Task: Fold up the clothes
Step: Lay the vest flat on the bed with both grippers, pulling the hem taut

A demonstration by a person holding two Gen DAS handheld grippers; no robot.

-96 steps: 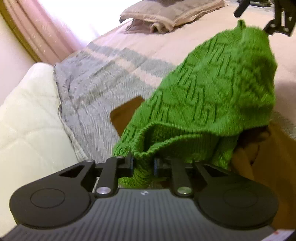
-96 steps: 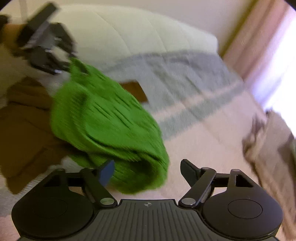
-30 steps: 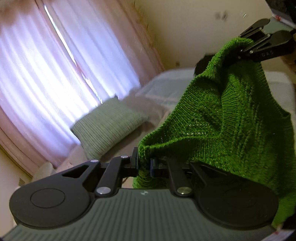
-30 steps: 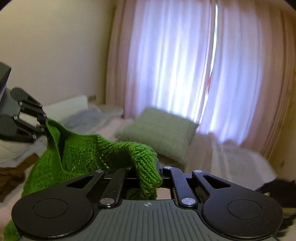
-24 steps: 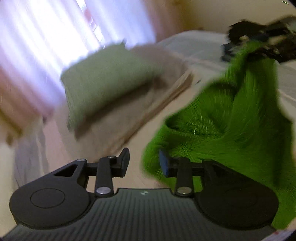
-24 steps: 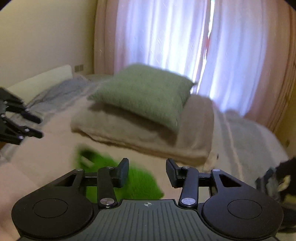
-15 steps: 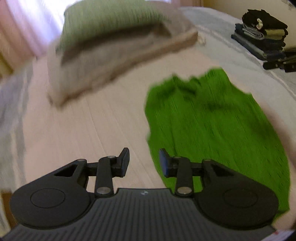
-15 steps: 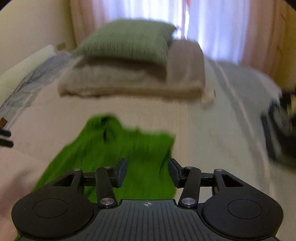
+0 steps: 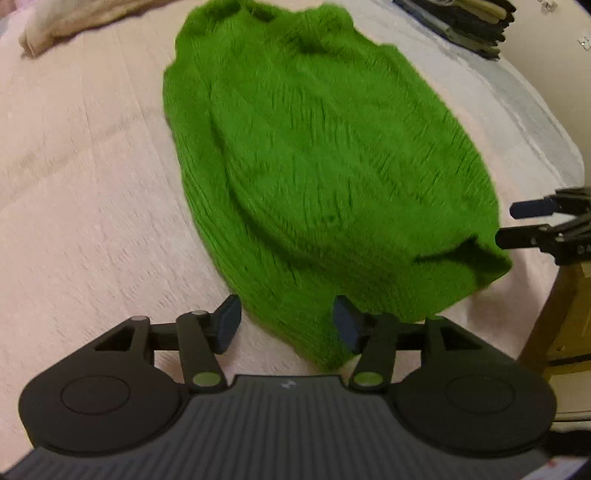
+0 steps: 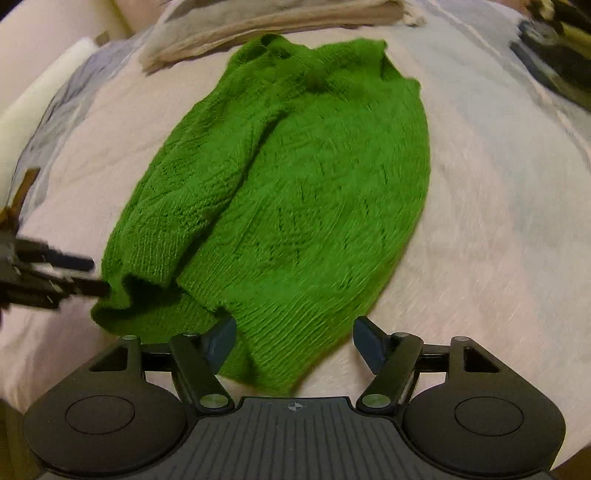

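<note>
A green knitted sweater [image 9: 325, 158] lies spread on the pale pink bedcover [image 9: 81, 206], its neck end far from me and its hem toward both grippers. My left gripper [image 9: 286, 326] hovers over the near hem corner, jaws opening; the knit lies below them, not pinched. In the right wrist view the sweater [image 10: 295, 184] shows a sleeve folded over its left side. My right gripper [image 10: 295, 341] hangs over the other hem corner, jaws opening wide, pads clear of the knit. Each gripper shows at the edge of the other's view: right gripper [image 9: 532, 221], left gripper [image 10: 74, 275].
A folded beige blanket [image 10: 266, 22] lies past the sweater's neck. A stack of dark folded clothes [image 9: 465, 18] sits at the far right on the bed. A wooden piece of furniture [image 9: 561, 321] stands by the bed edge at right. A grey striped throw [image 10: 62, 107] covers the far left.
Both grippers held the sweater up by its hem, then let go and came down. The sweater now lies flat on the bed. Both jaws have spread apart.
</note>
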